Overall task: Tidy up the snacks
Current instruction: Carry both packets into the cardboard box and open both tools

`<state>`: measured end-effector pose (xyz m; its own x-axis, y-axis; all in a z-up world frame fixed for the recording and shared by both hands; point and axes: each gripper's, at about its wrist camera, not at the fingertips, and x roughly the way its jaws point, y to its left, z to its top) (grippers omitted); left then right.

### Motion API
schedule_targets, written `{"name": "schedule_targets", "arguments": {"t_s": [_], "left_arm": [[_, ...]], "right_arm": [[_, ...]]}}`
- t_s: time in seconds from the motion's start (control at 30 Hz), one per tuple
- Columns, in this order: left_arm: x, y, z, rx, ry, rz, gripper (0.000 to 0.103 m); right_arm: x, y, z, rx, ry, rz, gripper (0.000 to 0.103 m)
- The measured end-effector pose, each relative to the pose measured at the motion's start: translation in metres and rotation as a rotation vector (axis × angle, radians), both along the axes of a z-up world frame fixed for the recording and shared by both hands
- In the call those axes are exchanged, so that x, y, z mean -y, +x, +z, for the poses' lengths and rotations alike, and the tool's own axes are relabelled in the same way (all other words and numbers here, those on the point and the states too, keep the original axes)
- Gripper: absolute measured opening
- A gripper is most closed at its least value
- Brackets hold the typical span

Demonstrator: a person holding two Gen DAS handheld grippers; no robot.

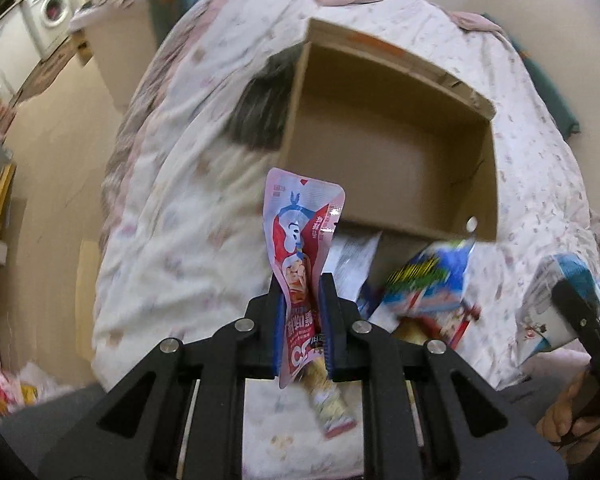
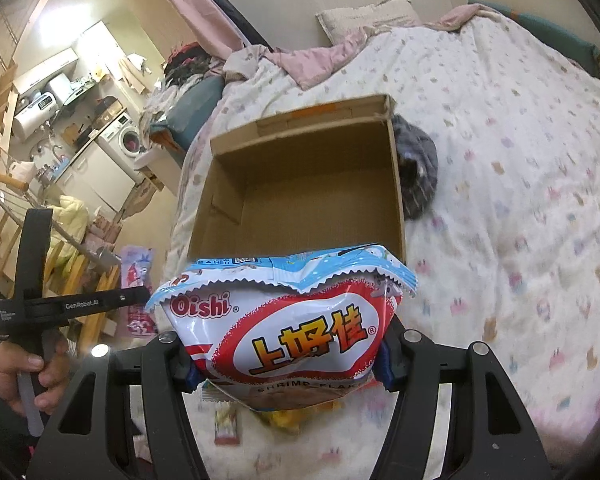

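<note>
My left gripper [image 1: 303, 280] is shut on a slim pink snack packet [image 1: 300, 236] that stands up between the blue pads, lifted above the bed. My right gripper [image 2: 288, 356] is shut on a puffy white Oishi shrimp flakes bag [image 2: 296, 332], which bulges between the jaws. An open cardboard box [image 1: 476, 184] sits on the floral quilt just beyond both packets, and its floor looks bare [image 2: 300, 200]. In the right wrist view the left gripper [image 2: 134, 294] and its pink packet [image 2: 138, 276] show at the left, with a hand on the handle. The right gripper with its bag [image 1: 540, 312] shows at the right edge of the left wrist view.
More snack packets lie on the quilt [image 1: 180, 240] in front of the box: a blue bag [image 1: 428, 280], a silver one [image 1: 352, 264], a small red packet [image 2: 226, 424]. A dark grey garment [image 2: 416, 168] lies beside the box. Floor and a kitchen corner with a washing machine [image 2: 128, 138] lie left.
</note>
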<state>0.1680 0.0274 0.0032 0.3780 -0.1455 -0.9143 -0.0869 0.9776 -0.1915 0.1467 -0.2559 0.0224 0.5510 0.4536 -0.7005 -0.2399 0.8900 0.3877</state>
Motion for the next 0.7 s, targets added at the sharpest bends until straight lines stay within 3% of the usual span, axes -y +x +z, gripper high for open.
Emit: {"name": "schedule_targets", "arguments": {"t_s": [0.27,0.53,0.7], "left_arm": [[0.029,0.062,0.0,0.042,0.032,-0.059,0.013],[0.044,0.094,-0.025,0.049,0.056,-0.077,0.013],[0.045,0.103,-0.036,0.054,0.052,-0.078,0.013]], "right_arm": [[-0.014,0.062,0.0,0.014,-0.051,-0.004,0.065],[-0.015,0.106,-0.033,0.016,-0.04,-0.033,0.065],[-0.015,0.119,-0.054,-0.031,-0.058,-0.064,0.065]]}}
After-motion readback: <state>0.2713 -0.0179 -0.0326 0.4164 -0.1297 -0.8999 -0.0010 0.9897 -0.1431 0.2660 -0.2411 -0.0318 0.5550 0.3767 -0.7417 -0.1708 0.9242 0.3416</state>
